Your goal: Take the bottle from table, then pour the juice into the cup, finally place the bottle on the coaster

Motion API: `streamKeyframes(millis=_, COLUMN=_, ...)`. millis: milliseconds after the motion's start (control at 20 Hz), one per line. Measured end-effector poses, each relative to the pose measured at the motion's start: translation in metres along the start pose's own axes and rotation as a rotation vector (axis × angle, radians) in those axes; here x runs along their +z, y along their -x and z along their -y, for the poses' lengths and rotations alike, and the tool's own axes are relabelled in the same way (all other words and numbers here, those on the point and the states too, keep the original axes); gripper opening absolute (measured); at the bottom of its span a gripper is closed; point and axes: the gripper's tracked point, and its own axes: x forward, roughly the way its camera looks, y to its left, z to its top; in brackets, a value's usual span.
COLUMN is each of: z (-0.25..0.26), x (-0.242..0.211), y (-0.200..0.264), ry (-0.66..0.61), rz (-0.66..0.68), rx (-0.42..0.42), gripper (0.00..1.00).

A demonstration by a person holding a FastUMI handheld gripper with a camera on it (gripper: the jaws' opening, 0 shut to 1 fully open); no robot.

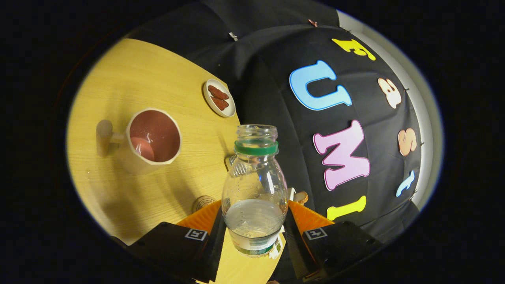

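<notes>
Gripper (254, 221) is clamped on the bottle (254, 189), both fingers pressing its sides; the cup (152, 140) sits beyond the bottle.

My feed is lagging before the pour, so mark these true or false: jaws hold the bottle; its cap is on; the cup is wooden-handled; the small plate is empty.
1. The gripper has its jaws shut on the bottle: true.
2. The bottle's cap is on: false, its mouth is open above the green ring.
3. The cup has a wooden handle: true.
4. The small plate is empty: false, it holds reddish-brown pieces.
</notes>
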Motion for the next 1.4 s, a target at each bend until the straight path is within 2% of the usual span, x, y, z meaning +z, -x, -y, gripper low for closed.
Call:
streamKeyframes(millis=200, z=-0.018, x=-0.005, y=-0.007, ry=0.068, rz=-0.017, rx=0.037, gripper=0.74)
streamKeyframes(millis=1400, z=-0.034, x=0.018, y=-0.035, ry=0.451, rz=0.107, rx=0.059, gripper=0.73)
